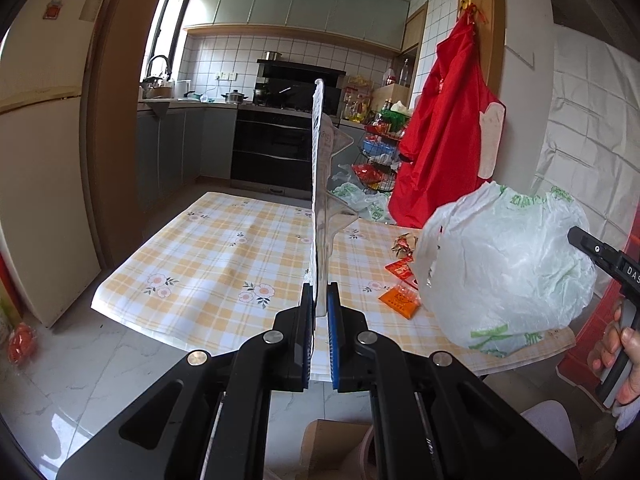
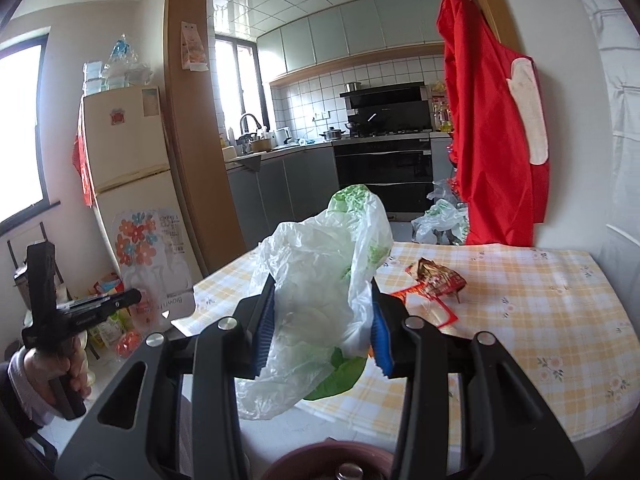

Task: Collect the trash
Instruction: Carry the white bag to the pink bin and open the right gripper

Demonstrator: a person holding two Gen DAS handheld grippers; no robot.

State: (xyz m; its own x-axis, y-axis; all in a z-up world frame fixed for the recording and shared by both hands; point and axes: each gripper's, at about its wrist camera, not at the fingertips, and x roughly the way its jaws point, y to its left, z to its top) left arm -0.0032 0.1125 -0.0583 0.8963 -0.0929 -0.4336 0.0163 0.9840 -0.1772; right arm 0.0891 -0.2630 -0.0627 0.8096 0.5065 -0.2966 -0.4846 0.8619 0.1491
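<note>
Holding a flat flower-printed plastic package (image 1: 320, 184) pinched in the left claw (image 1: 319, 312), the right claw (image 2: 323, 320) gripped a crumpled white-green plastic bag (image 2: 320, 264) above the checked tabletop (image 2: 520, 304); bagging the package looked next, wrappers (image 2: 436, 280) remaining.

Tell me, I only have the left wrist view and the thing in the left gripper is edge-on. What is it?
Observer: A flat clear plastic package printed with orange and blue flowers, seen in the right wrist view.
Operator: How is the right gripper holding the white bag?
Observer: The right gripper has its blue pads on either side of the crumpled bag.
Operator: What is below that gripper?
Observer: A brown round rim, cut off at the frame's bottom edge.
</note>
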